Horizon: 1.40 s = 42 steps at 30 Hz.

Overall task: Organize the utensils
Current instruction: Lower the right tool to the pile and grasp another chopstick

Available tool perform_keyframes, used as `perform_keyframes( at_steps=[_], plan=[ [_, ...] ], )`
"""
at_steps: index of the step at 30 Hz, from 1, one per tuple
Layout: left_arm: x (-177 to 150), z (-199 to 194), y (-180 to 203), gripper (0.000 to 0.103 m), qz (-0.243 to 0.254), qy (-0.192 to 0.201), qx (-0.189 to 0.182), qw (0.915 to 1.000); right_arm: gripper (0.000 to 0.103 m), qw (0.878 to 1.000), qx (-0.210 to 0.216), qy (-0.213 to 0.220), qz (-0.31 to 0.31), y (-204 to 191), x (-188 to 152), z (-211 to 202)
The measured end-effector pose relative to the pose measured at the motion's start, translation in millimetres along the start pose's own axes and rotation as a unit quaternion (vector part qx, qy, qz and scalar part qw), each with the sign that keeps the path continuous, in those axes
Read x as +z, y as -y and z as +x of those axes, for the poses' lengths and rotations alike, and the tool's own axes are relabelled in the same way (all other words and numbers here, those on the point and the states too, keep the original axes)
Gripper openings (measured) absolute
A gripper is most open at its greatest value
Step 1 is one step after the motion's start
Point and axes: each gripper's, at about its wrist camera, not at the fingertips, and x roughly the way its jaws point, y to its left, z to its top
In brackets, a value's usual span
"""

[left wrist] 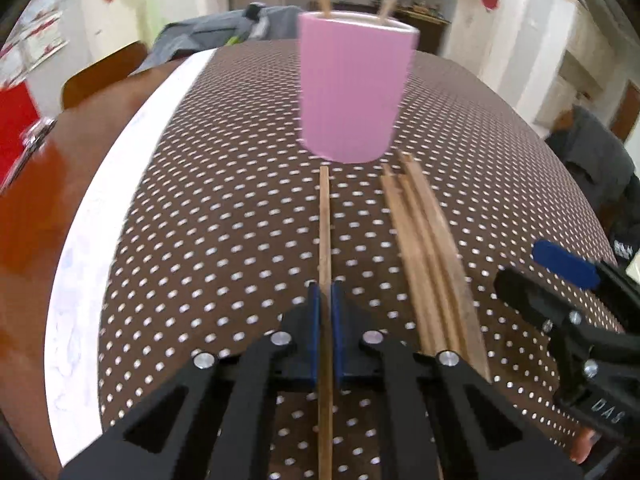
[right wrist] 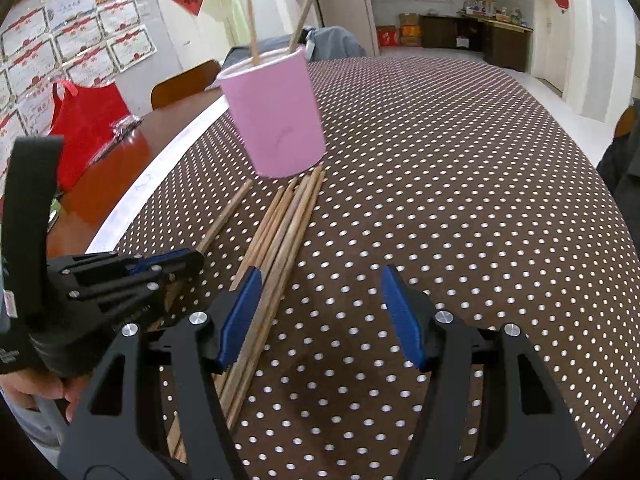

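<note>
Reading "DAS", right gripper [left wrist: 560, 276] body

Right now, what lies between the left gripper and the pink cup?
Only the single chopstick the left gripper pinches, running over dotted cloth to the pink cup; left wrist view.

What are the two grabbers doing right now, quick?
Left gripper: shut on one chopstick.
Right gripper: open, holding nothing, beside the chopstick bundle.
</note>
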Motion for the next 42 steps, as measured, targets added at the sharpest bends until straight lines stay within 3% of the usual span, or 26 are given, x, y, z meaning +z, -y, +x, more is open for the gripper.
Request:
perform_keyframes(
  at_steps=[6, 8, 10, 11, 28, 36, 42],
  plan=[
    [-5.5, -3.3, -14.7, 0.007, -0.023, 0.005, 0.013, 0.9996, 0.060, 0.999, -0.008, -0.029, -0.023, -16.7, 0.8, 15.8],
    [-5.8, -3.0, -15.8, 0.007, -0.024, 0.006, 0.011, 0.9996, 0.051, 0.999, -0.016, -0.034, -0.031, -19.6, 1.4, 18.7],
    [-5.4, -2.9, -16.9, 0.007, -0.025, 0.006, 0.008, 0.9996, 0.030, 0.998, -0.020, -0.043, -0.031, -18.6, 3.4, 19.3],
    [-4.9, -2.6, -17.2, 0.007, -0.025, 0.006, 0.008, 0.9996, 0.029, 0.998, -0.028, -0.051, -0.034, -18.1, 4.2, 20.5],
    [4.3, 1.9, -17.3, 0.007, -0.023, -0.016, 0.004, 0.9996, 0.027, 0.995, -0.005, -0.098, -0.001, 14.6, 24.3, 21.8],
    [8.0, 4.3, -14.9, 0.007, -0.014, -0.023, 0.009, 0.9996, 0.027, 0.994, -0.030, -0.106, -0.022, 4.5, 29.1, 29.8],
    [20.7, 10.2, -16.6, 0.007, -0.023, -0.049, 0.001, 0.9985, 0.027, 0.991, -0.015, -0.133, -0.014, 4.3, 49.2, 46.3]
  ],
)
